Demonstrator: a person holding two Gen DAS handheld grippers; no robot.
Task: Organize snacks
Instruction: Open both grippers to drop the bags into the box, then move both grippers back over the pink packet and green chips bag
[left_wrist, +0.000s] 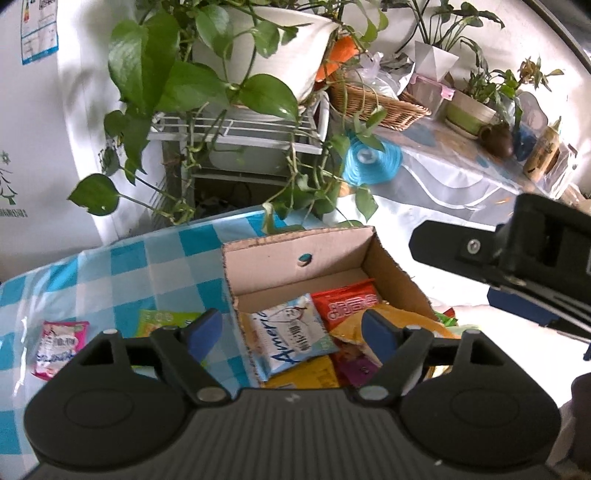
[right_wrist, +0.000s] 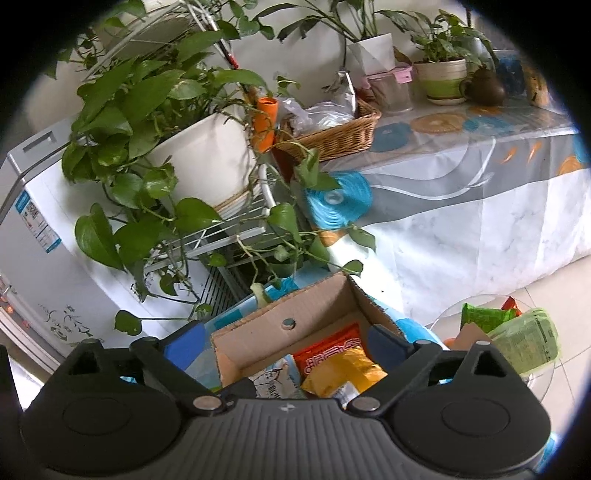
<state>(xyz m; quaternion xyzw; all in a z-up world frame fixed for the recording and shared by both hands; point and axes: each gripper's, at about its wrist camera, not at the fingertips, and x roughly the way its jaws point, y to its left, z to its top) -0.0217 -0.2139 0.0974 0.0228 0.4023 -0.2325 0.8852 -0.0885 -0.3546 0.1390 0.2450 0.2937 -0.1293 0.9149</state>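
Trailing pothos in white pot on wire rack; wicker basket near brown teapot.

Blue-checked table, cardboard box, pink packet, green packet on it

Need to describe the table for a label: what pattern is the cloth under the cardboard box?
Blue-and-white checks on the tablecloth, clearest in the left wrist view.
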